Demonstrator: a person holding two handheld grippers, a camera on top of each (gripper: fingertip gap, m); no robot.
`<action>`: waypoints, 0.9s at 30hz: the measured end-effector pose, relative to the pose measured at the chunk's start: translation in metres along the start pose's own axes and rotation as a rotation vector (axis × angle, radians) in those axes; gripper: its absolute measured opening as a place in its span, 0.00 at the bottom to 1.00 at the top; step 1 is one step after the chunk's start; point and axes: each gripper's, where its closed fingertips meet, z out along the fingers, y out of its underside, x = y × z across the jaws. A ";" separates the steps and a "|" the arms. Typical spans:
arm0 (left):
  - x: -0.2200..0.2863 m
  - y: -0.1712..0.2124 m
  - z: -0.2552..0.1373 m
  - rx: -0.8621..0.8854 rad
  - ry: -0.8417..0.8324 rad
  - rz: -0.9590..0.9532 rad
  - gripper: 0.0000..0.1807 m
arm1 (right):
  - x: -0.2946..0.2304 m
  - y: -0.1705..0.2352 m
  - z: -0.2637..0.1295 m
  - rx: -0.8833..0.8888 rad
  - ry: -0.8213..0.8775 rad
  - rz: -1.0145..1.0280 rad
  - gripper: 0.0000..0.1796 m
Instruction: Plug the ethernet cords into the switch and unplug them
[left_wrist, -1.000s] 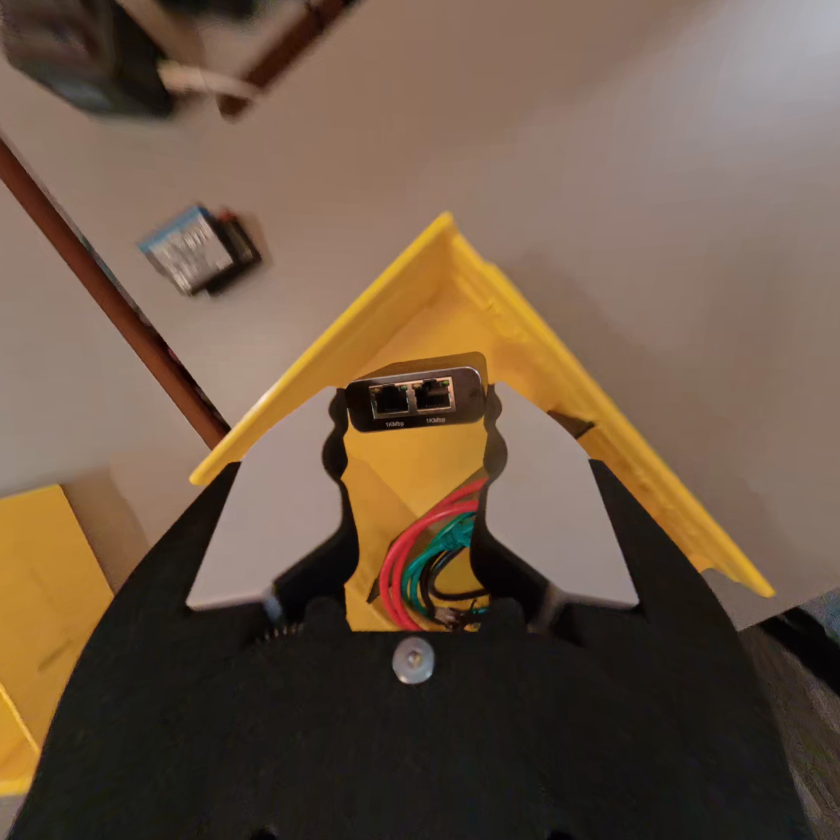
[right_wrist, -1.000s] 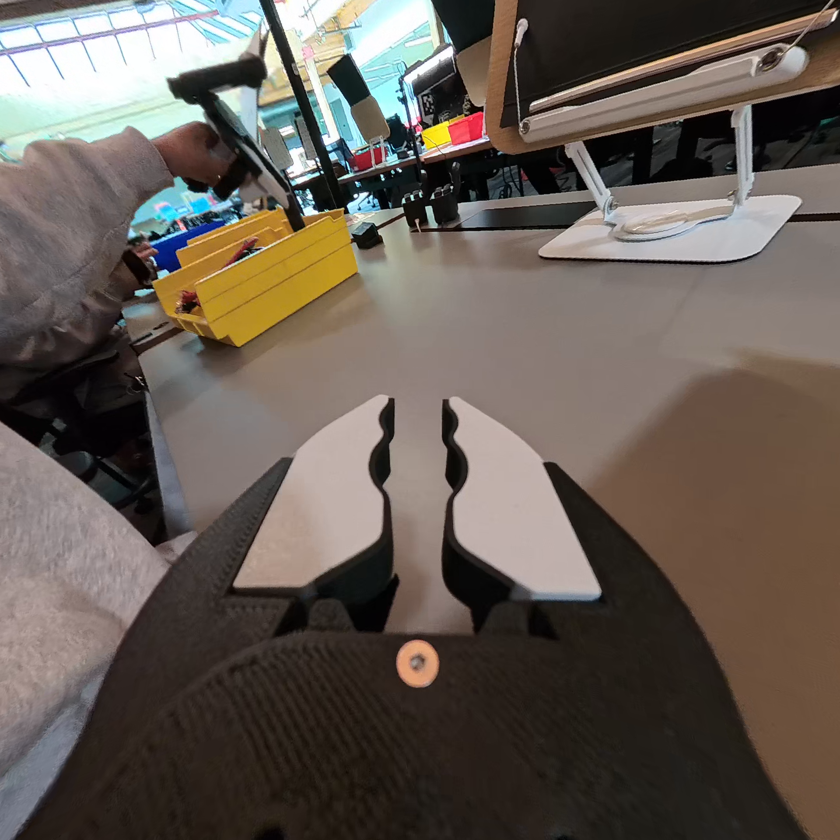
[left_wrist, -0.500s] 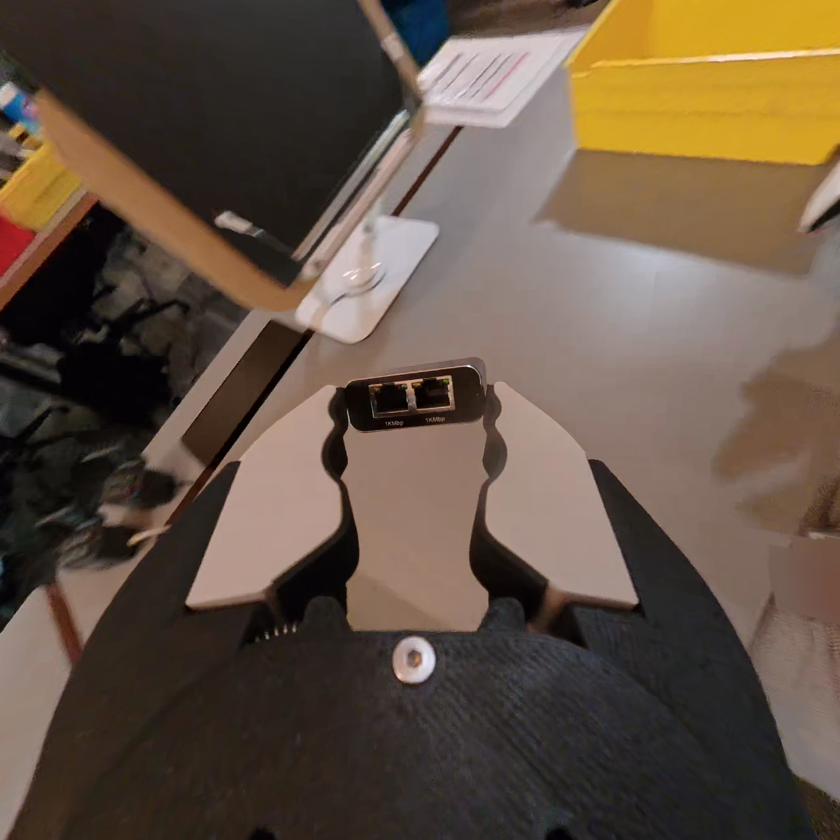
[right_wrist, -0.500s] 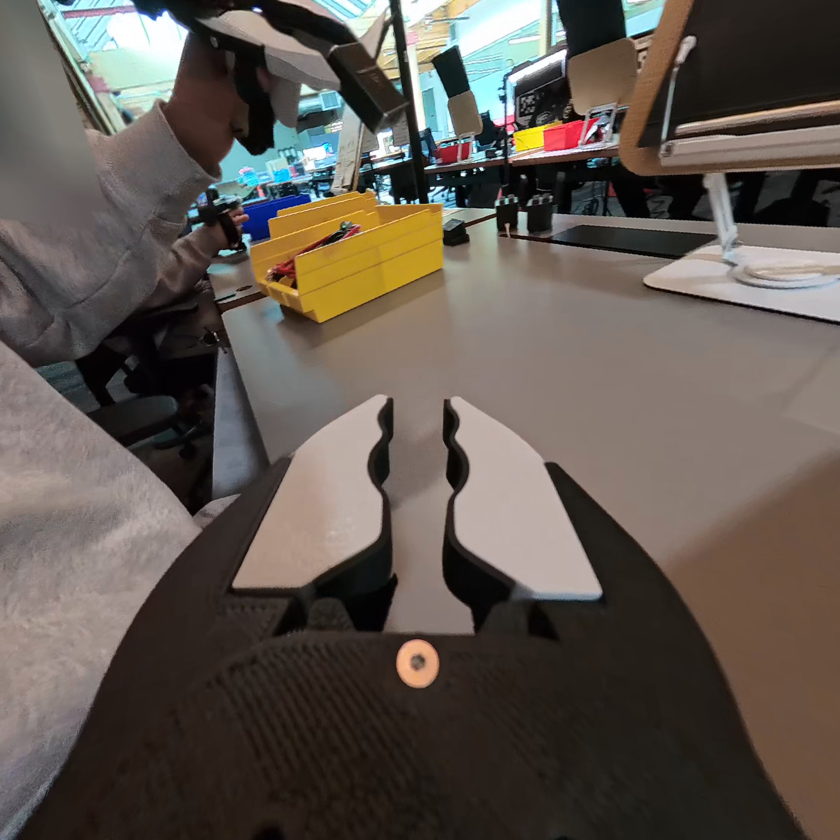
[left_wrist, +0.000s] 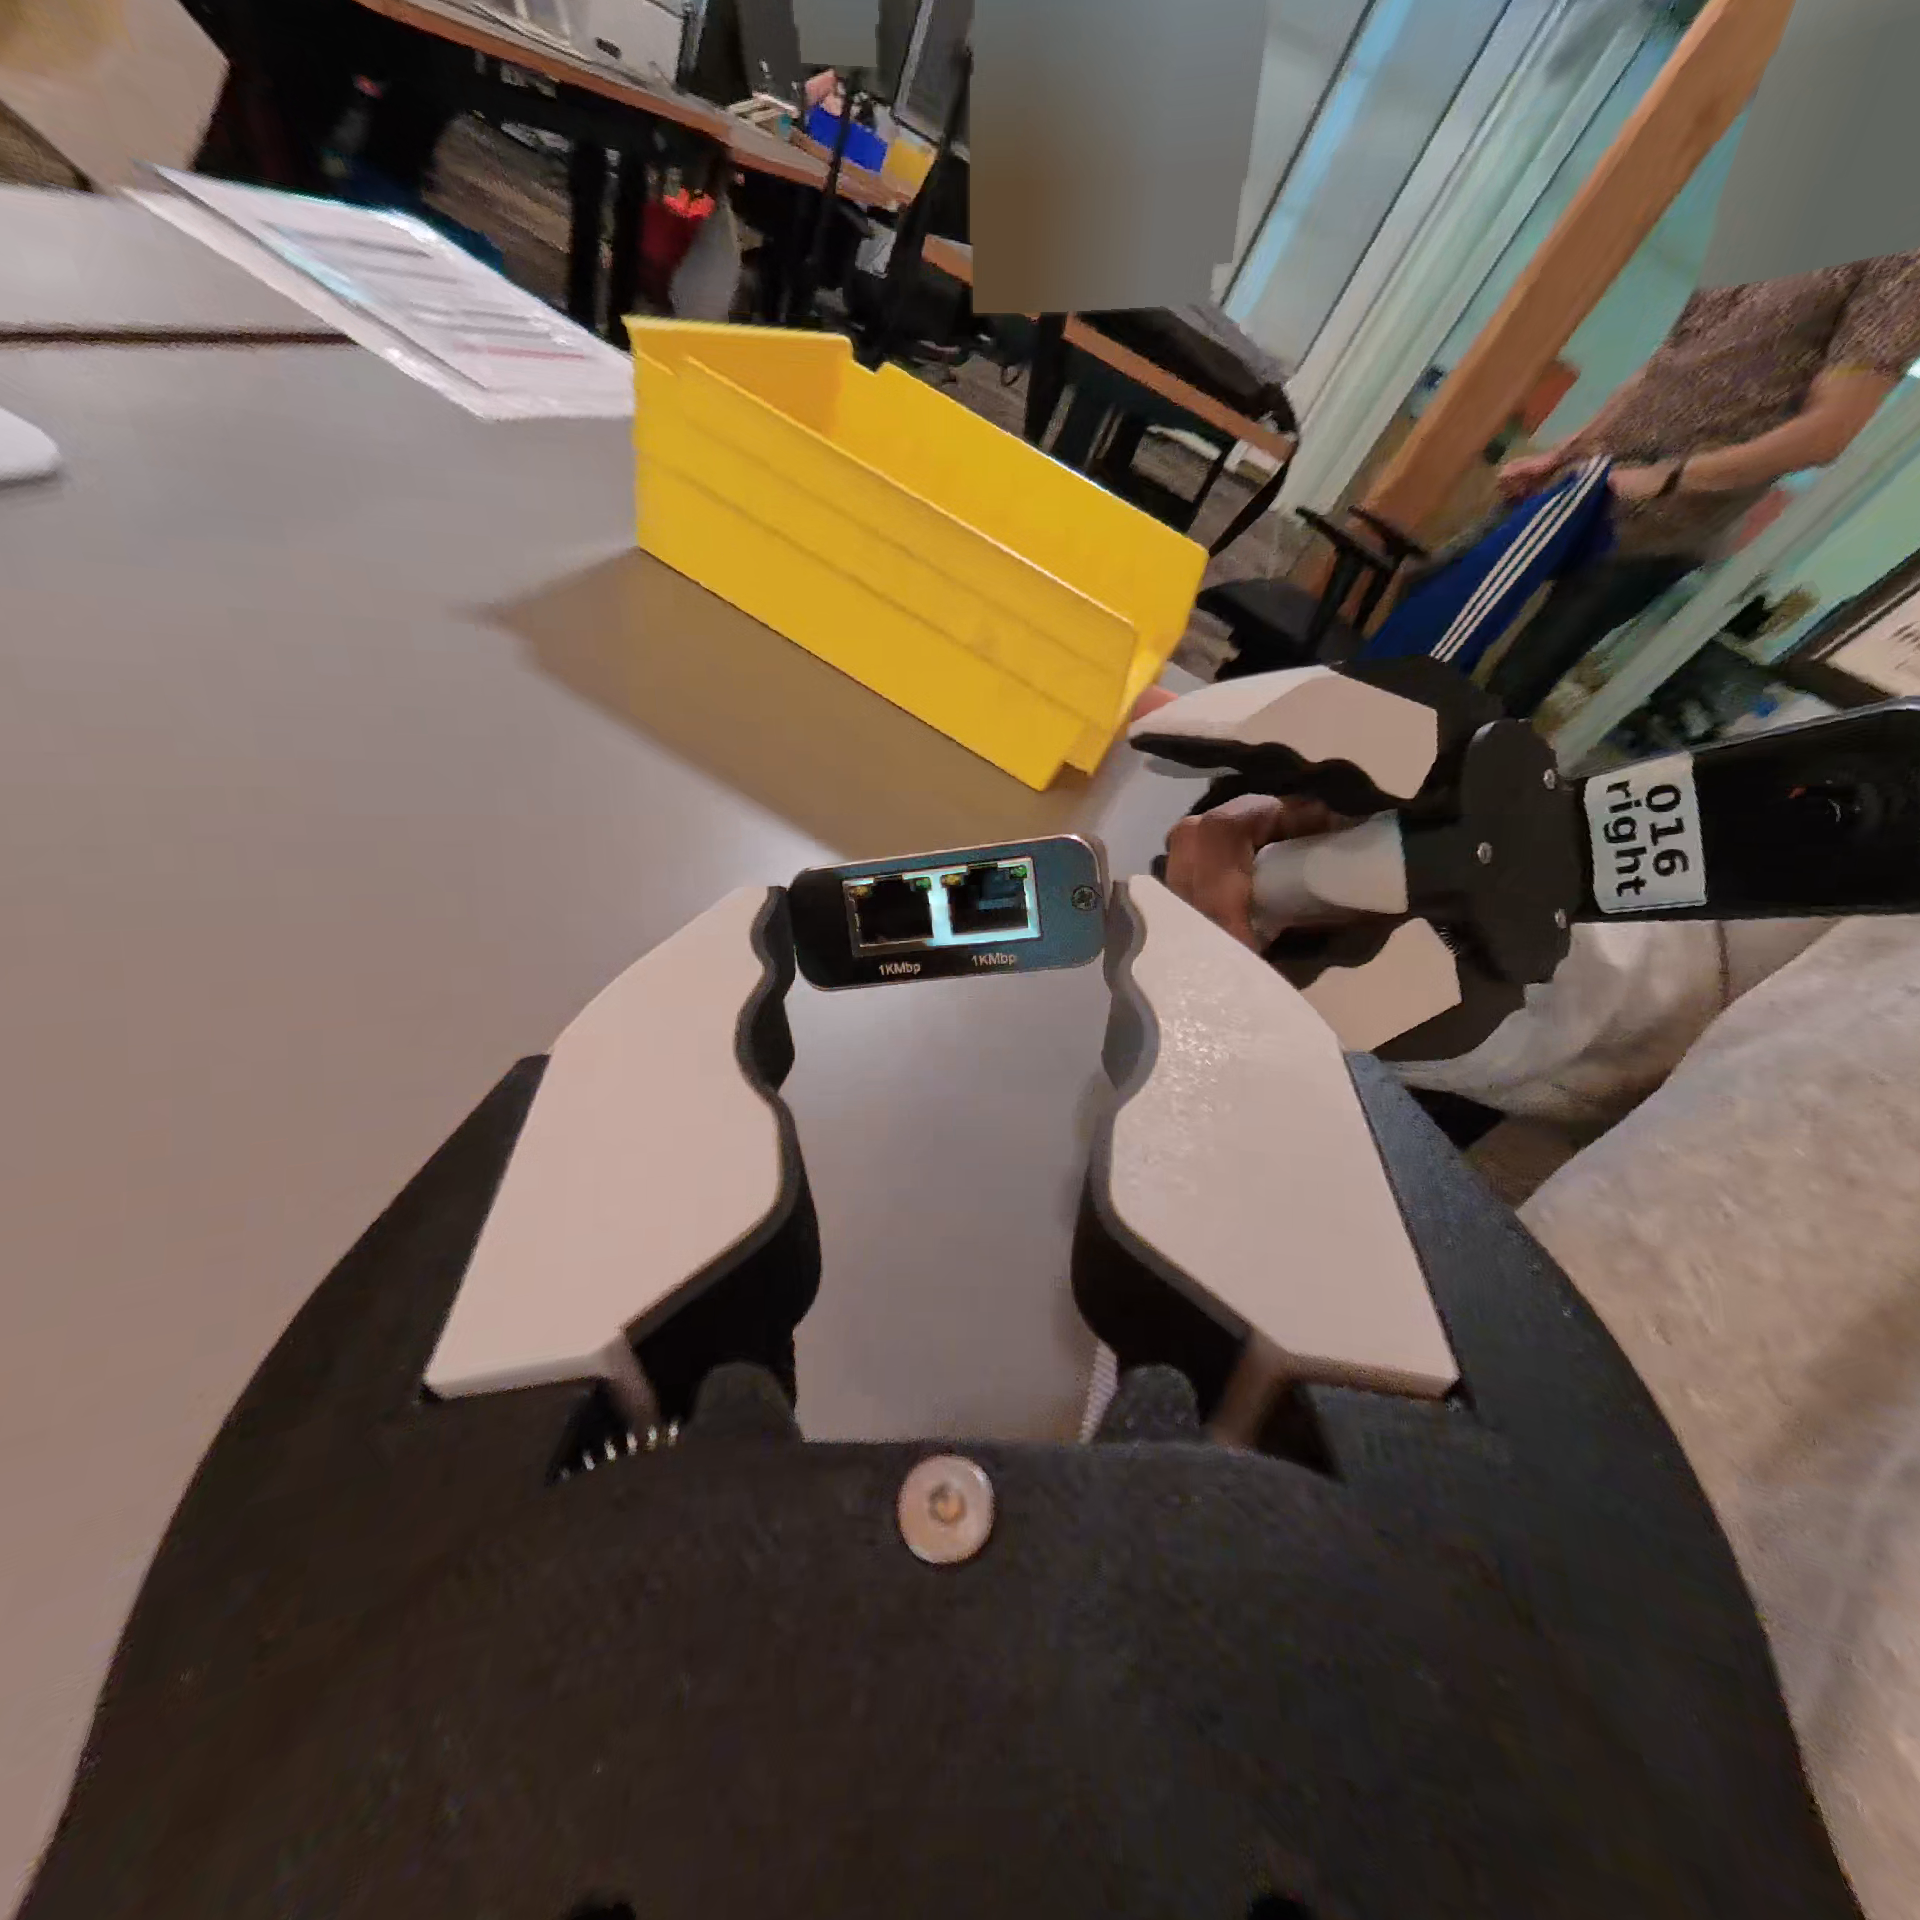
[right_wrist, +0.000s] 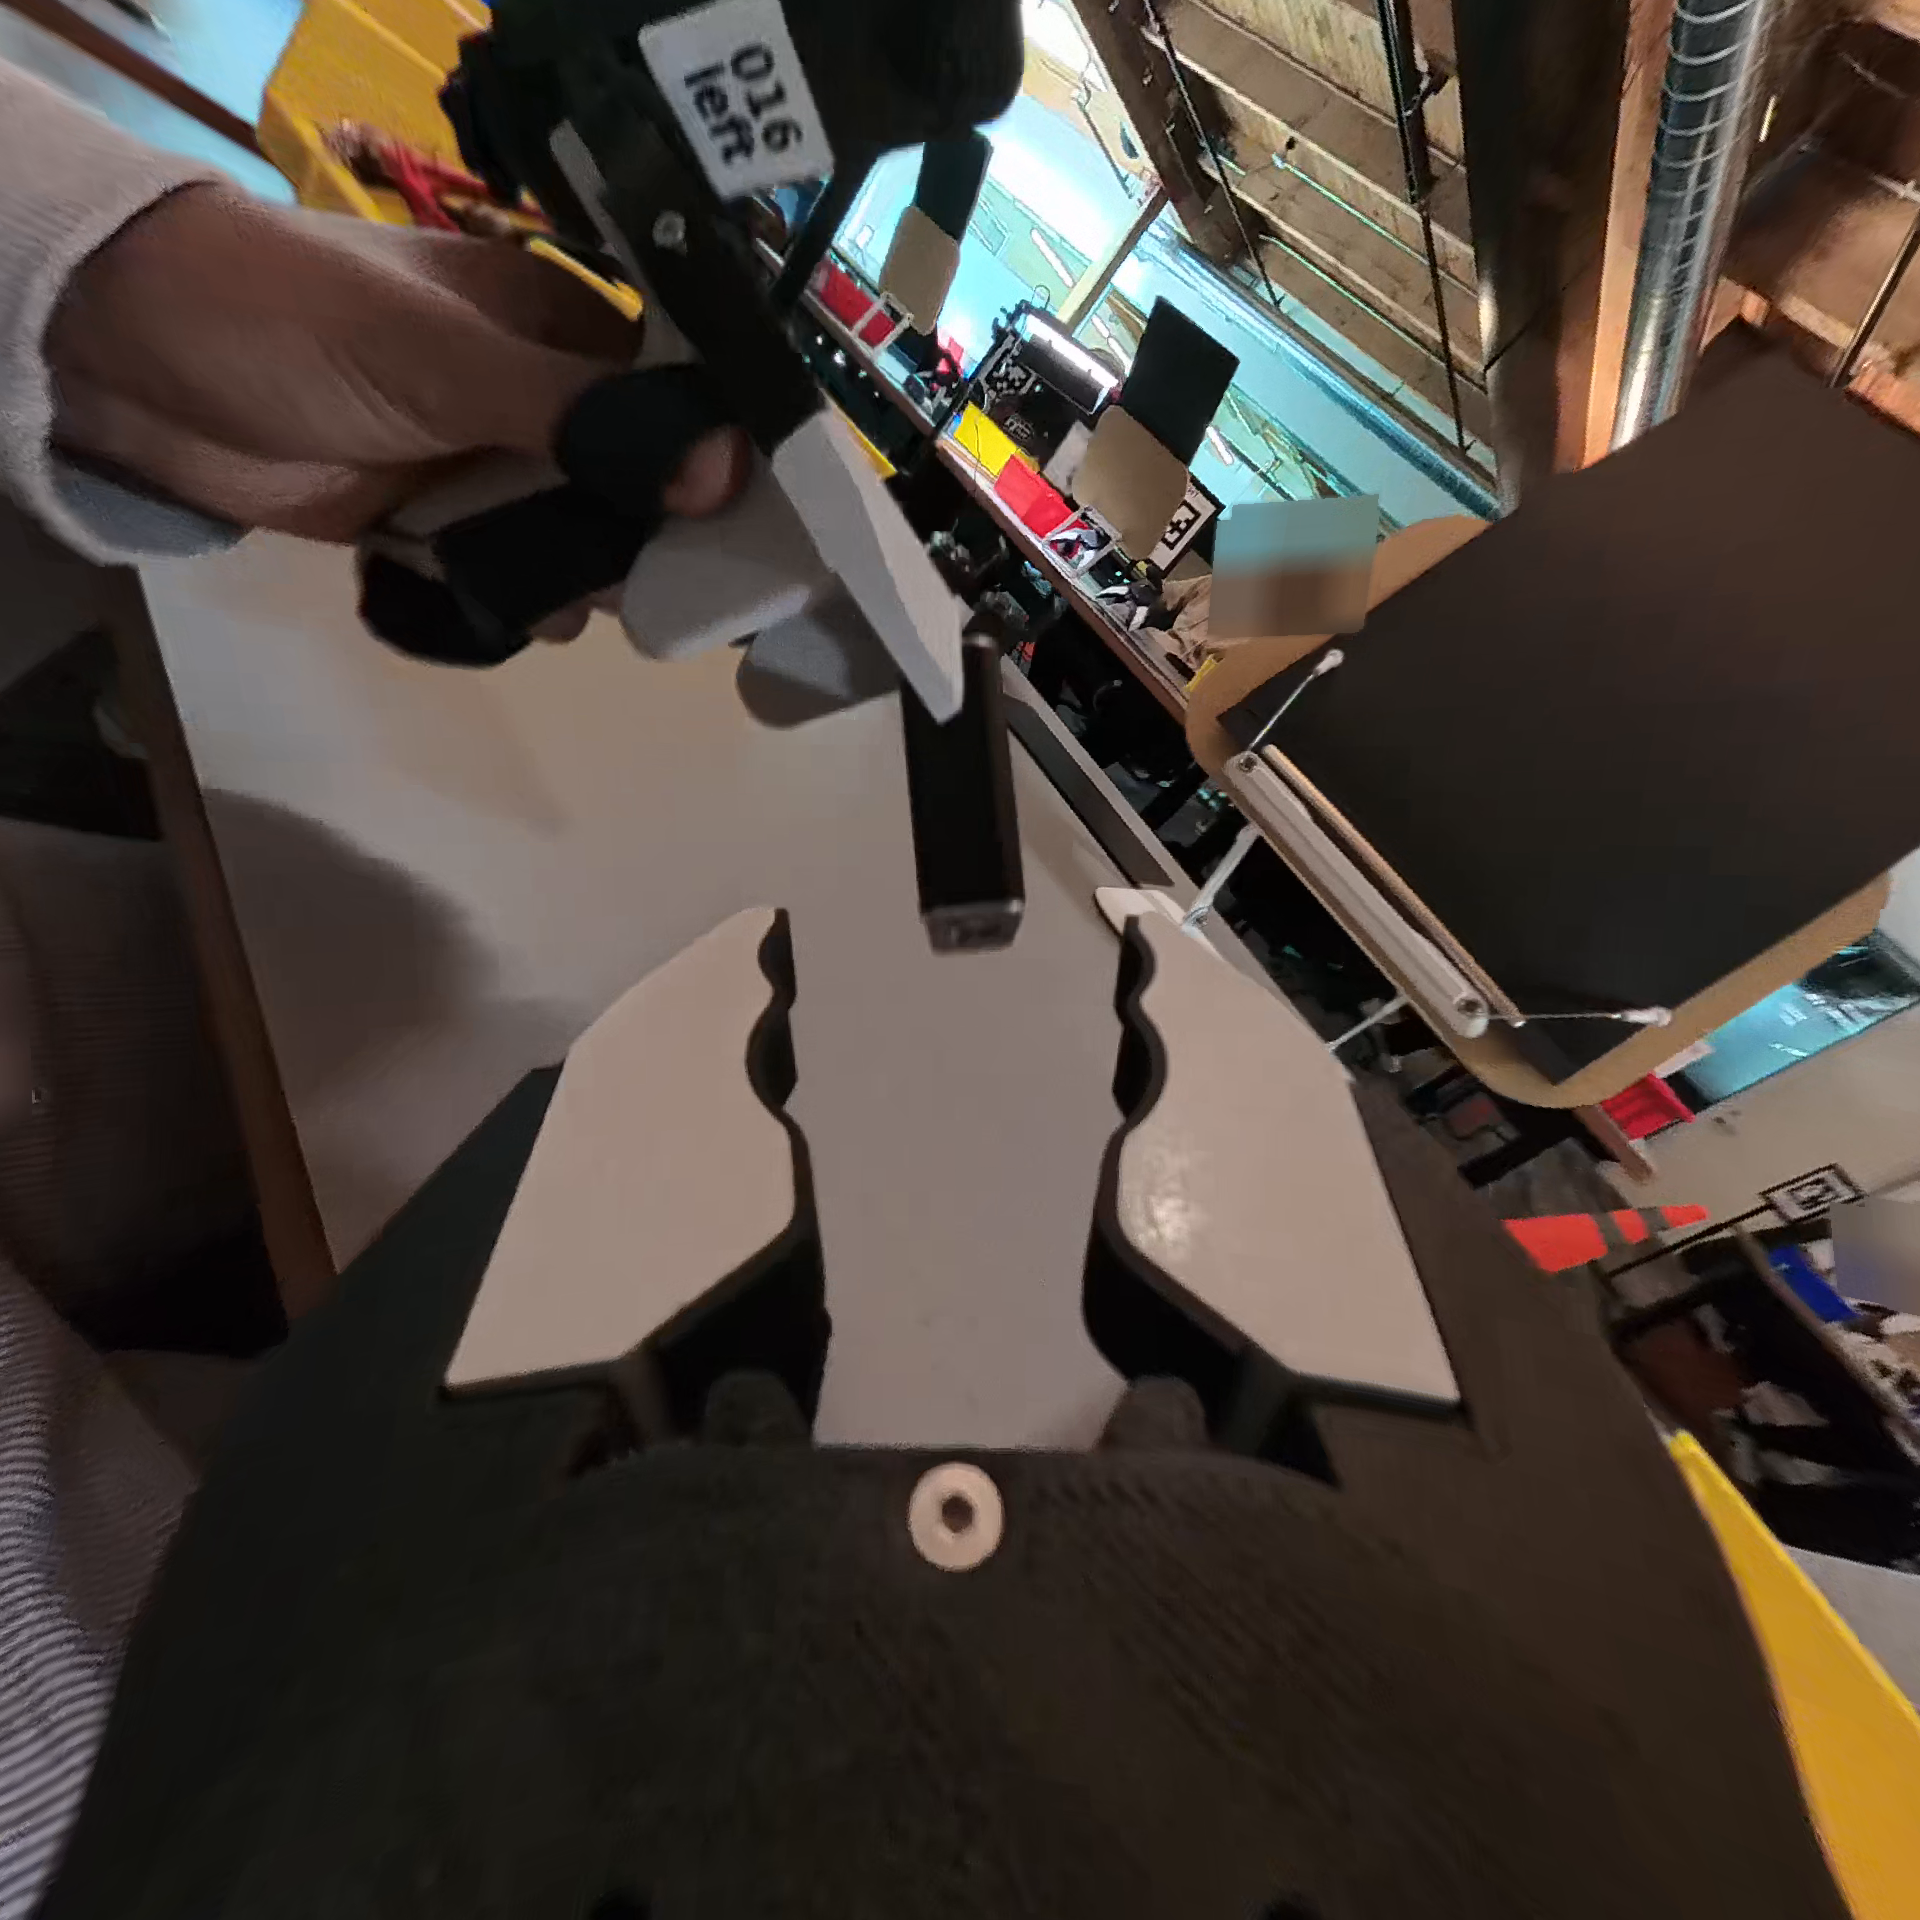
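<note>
Overhead, grey table (left_wrist: 260, 727), busy workshop

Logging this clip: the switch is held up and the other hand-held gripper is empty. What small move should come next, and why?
Probably send the open right hand-held gripper to the yellow bin for a cord. The left hand-held gripper already clamps the switch, both its ports look empty, and neither gripper holds a cord.

Warm indoor light, soft shadow beside the yellow bin (left_wrist: 894, 561) on the worktop (left_wrist: 260, 727), bright blown-out windows behind, wide-angle bending at edges, motion blur smeared background and a hand (right_wrist: 343, 405).
</note>
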 end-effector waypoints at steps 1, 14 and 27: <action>0.002 0.007 0.005 0.004 0.006 -0.020 0.34 | -0.002 0.001 0.001 -0.011 -0.003 -0.018 0.33; 0.019 0.016 0.012 0.139 0.164 -0.121 0.34 | -0.016 0.019 0.009 -0.103 -0.124 0.167 0.14; 0.053 0.026 0.018 0.157 0.424 -0.113 0.19 | -0.009 -0.020 -0.003 0.238 -0.391 0.833 0.14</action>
